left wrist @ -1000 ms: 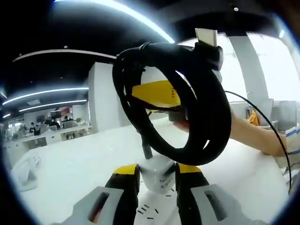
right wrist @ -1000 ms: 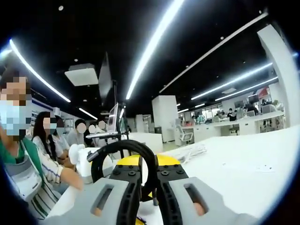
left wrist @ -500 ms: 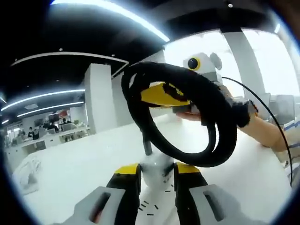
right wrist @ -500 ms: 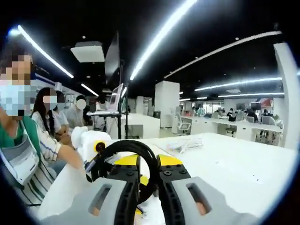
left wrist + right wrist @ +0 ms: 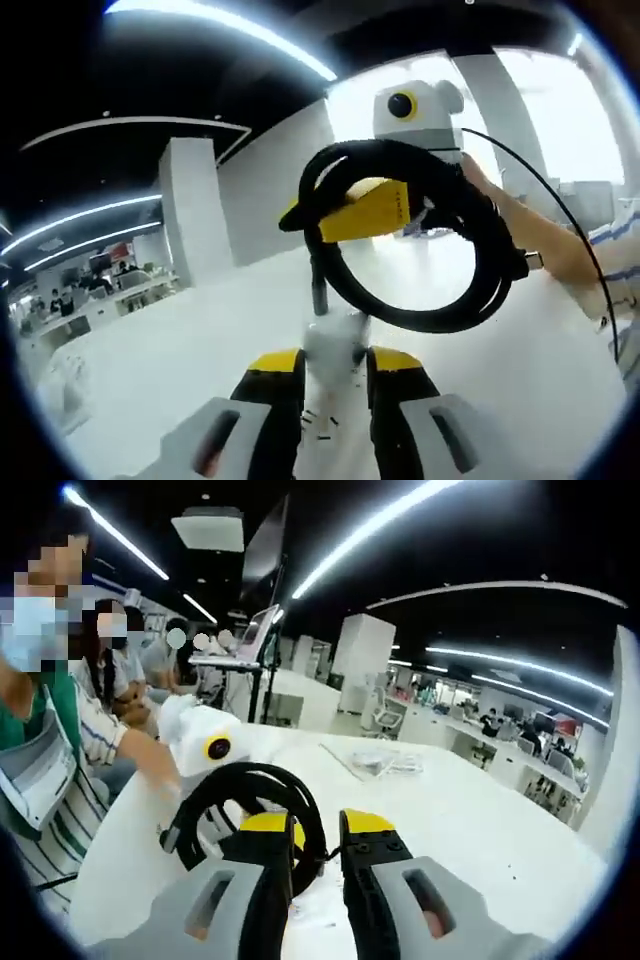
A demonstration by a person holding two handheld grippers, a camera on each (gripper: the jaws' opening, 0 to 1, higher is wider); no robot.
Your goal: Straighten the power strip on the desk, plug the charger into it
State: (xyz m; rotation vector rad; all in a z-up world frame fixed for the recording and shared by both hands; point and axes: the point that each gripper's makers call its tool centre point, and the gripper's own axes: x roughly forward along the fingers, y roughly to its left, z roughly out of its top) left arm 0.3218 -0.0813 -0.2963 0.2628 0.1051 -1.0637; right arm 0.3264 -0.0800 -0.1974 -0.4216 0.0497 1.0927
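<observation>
— Gripping what, the left gripper [image 5: 320, 375]?
— Jaws closed on the white power strip [image 5: 335, 350], near end, above the desk [image 5: 150, 400].
— And the right gripper [image 5: 316, 855]?
— Clamped on the coiled black cord [image 5: 250, 785] — just left of centre.

One power strip [image 5: 335, 352], one coil of black cable [image 5: 420, 245], two grippers [image 5: 322, 372] [image 5: 315, 832], one white desk [image 5: 480, 825]. Three or so people [image 5: 110, 695] sitting around 10 o'clock in the right gripper view.

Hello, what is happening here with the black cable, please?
A person works at a white desk with two grippers. The left gripper is shut on the white power strip, and the right gripper is shut on the strip's coiled black cable, lifting the loop. Other people sit nearby.
</observation>
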